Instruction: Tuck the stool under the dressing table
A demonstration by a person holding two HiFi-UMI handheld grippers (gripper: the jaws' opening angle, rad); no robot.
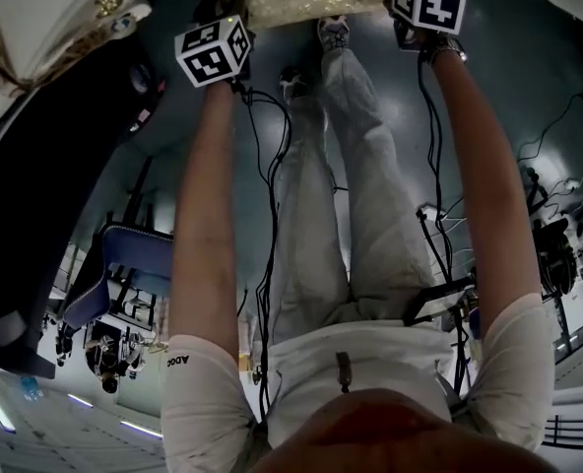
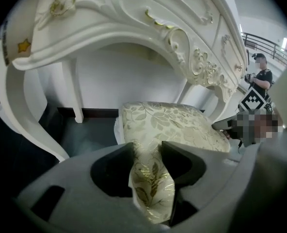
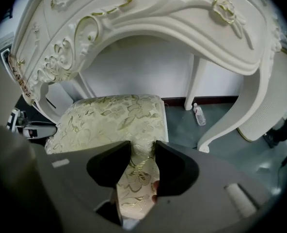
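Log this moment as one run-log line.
left claw: shut on stool seat edge | right claw: shut on same seat edge | dressing table: opening straight ahead of stool

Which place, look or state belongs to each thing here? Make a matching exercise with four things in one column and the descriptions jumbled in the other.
Things:
1. left gripper
2. stool
3. plastic bottle
4. dressing table

Descriptions:
A. lying on the floor near a table leg
B. white, with gilded carved scrolls
C. shut on the seat's padded edge
D. seat covered in cream fabric with gold leaves

Pairs: 1-C, 2-D, 3-A, 4-B
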